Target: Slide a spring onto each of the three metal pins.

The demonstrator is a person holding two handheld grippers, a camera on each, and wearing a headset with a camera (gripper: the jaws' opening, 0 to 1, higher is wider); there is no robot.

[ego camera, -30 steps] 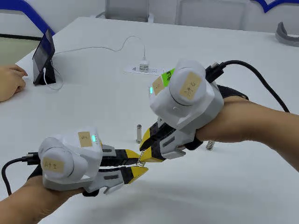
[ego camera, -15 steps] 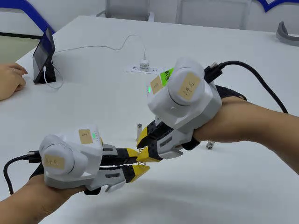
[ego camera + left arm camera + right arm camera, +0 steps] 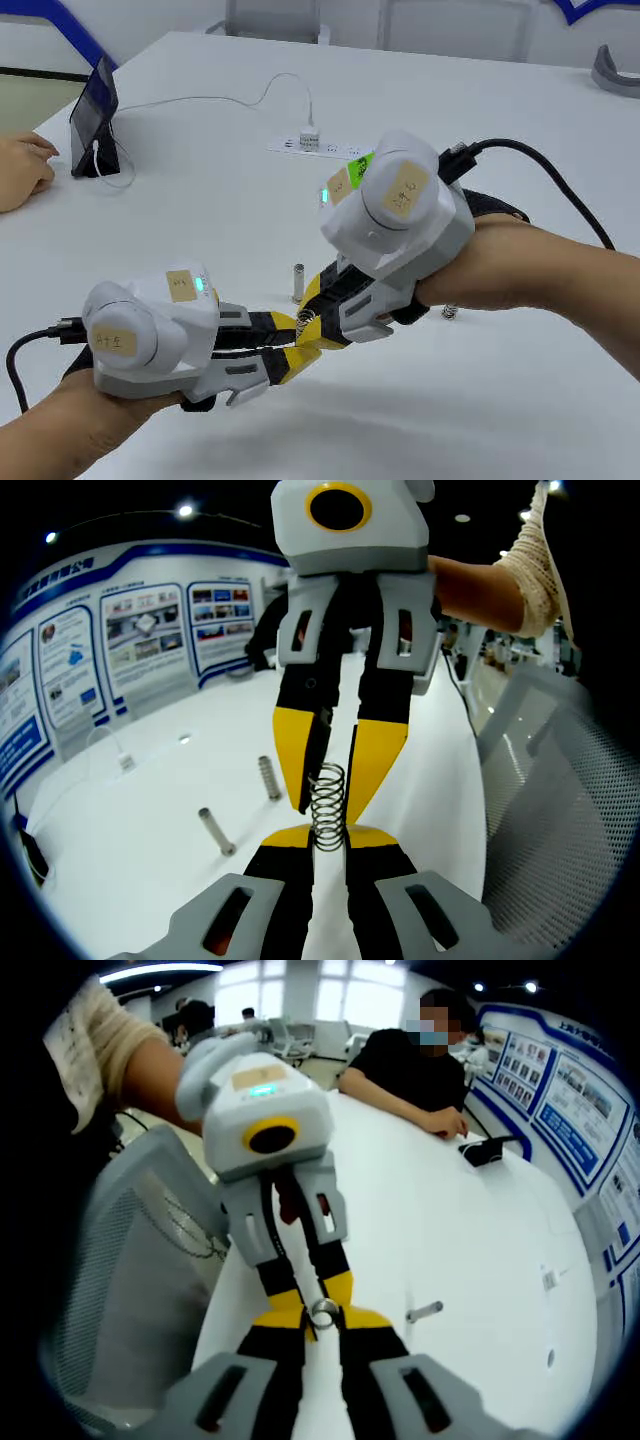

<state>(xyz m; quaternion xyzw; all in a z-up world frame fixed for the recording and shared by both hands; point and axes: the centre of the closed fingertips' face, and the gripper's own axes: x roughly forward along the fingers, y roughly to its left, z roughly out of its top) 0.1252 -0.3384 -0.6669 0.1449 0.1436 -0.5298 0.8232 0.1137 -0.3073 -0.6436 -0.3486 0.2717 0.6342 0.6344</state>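
**A:** What sits at the far left of the head view?

**B:** A hand rests on the white table at nine o'clock. Beside it, at ten, a phone leans on a stand.

**A:** And the left gripper?

**B:** The left gripper comes in from seven o'clock. Its jaws are clenched on the near end of a spring, just below the centre of the view.

**A:** Where are the pins?

**B:** One bare pin stands upright on the table at twelve o'clock from the spring, near it. Well beyond it, also at twelve, lies a power strip with a white cable. In the left gripper view a ribbed piece stands at one o'clock from that pin. I cannot tell whether a pin is inside it.

**A:** The right gripper?

**B:** The right gripper reaches down from two o'clock, tip to tip with the left one. Its jaws flank the same spring and touch its sides. I cannot tell whether they squeeze it.

**A:** Anything farther right?

**B:** A loose spring sits on the table at three o'clock, partly tucked behind the person's forearm.
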